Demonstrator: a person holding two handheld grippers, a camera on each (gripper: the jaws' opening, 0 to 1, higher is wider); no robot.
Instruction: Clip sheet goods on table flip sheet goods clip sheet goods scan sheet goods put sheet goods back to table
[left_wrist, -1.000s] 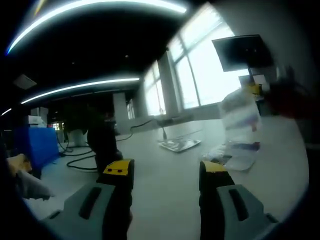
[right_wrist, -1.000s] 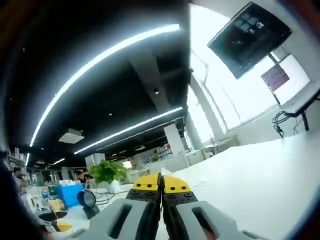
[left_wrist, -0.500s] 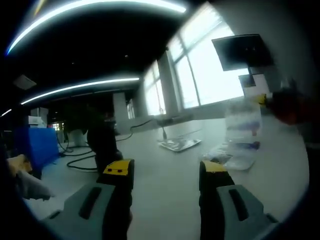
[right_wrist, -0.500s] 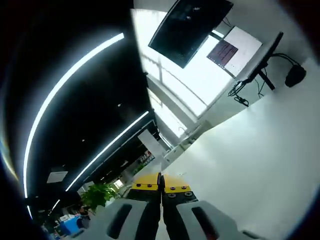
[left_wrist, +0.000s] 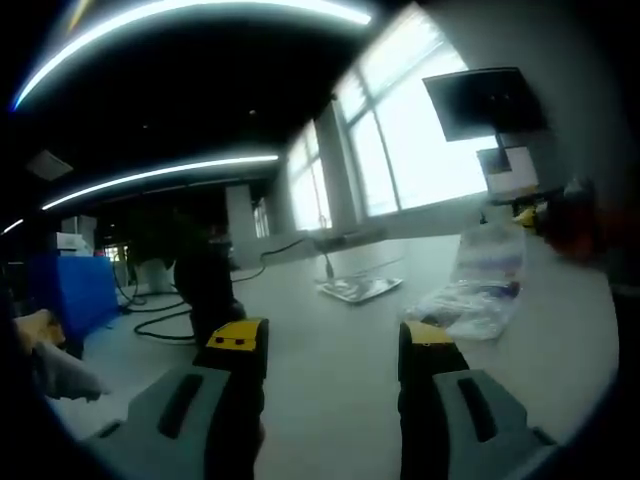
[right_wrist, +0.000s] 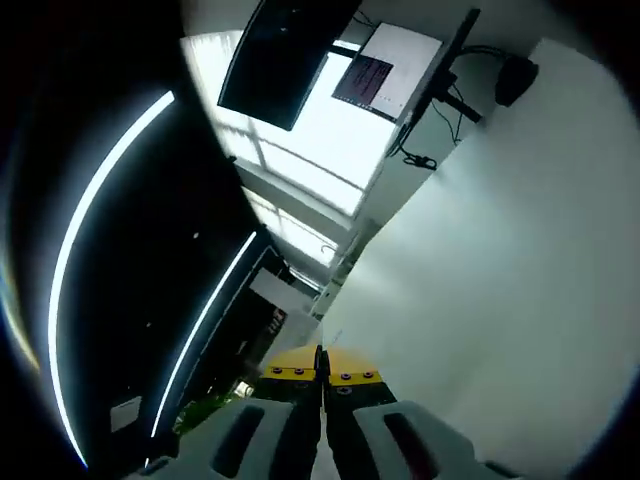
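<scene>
Our left tool (left_wrist: 330, 345) stood released; the right tool (right_wrist: 321, 376) was clenched on the plastic packet (left_wrist: 470, 292), which could slip onto the tabletop (left_wrist: 330, 310).

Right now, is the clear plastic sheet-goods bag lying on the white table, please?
Yes: the clear plastic bag slumps on the white table.
</scene>
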